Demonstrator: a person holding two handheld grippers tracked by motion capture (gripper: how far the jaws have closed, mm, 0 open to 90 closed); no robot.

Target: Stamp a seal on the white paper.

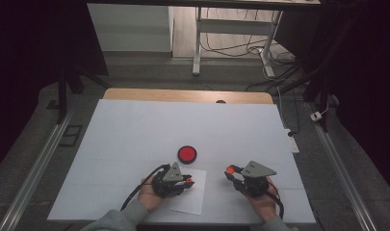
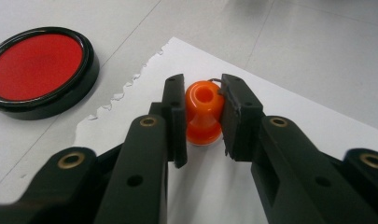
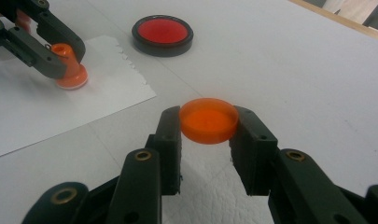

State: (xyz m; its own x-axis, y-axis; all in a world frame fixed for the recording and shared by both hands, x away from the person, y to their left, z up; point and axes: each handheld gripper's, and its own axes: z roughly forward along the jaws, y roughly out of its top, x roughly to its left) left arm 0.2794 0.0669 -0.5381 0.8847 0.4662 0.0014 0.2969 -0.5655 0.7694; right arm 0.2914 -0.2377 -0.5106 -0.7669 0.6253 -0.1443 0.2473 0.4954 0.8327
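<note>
L gripper [image 2: 203, 116] has its fingers [image 2: 175, 116] pinching an orange stamp [image 2: 203, 114] by the neck, stamp upright w/ its base down on a sheet of white paper [image 2: 289, 116]. Paper has a torn edge on the side toward the ink pad [image 2: 37, 70]. Pad is round, black rim, red inside, lying open on the bench [image 2: 317, 42] just beside the paper, apart from the stamp.

R gripper [image 3: 209, 123] has its fingers [image 3: 170, 135] pinching a shallow orange cap [image 3: 209, 120], open side up, held a bit above the bench, off the paper.

High view: both hands at near edge of the bench, L gripper [image 1: 185, 182] over the paper [image 1: 190, 199], R gripper [image 1: 231, 172] well apart to its right, pad [image 1: 187, 153] just beyond the paper, between the two & farther out. White cover on the bench [image 1: 135, 139], wood strip at the far edge.
</note>
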